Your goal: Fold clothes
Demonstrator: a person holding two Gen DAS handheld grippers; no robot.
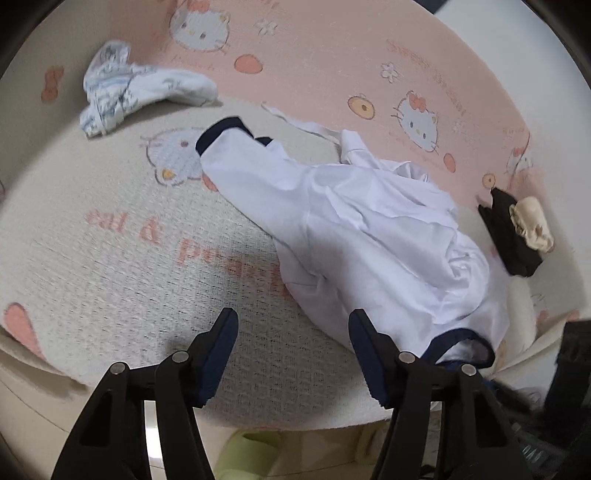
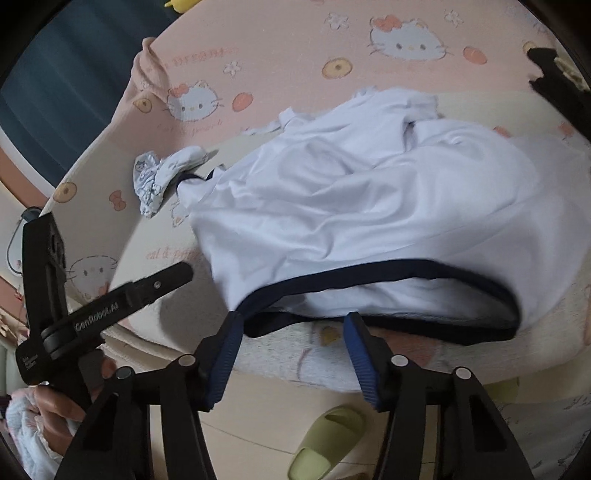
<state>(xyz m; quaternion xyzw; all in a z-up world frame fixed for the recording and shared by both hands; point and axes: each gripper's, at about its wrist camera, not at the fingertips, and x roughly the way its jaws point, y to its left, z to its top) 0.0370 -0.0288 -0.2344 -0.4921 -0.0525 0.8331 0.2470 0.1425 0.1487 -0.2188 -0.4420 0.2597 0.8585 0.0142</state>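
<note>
Both claws gape empty: the left gripper (image 1: 293,319) and right gripper (image 2: 293,321). The crumpled white navy-trimmed shirt (image 2: 369,206) lies on the cartoon-cat bedspread (image 1: 110,229), its hem perhaps touching the right claw's twelve o'clock tips.

Pink lettering (image 1: 184,245) on the bedspread (image 1: 110,280) is motion-blurred, partly under the white shirt (image 1: 369,236); unreadable. Black garment (image 2: 554,81) cut off by right-wrist frame edge. Left hand (image 2: 55,406) mostly hidden behind the left gripper (image 2: 110,295). Green slipper (image 2: 325,439) heel cut off at bottom, behind right gripper (image 2: 291,321) arm. Yellow thing (image 2: 181,3) at top edge, possibly a toy.
</note>
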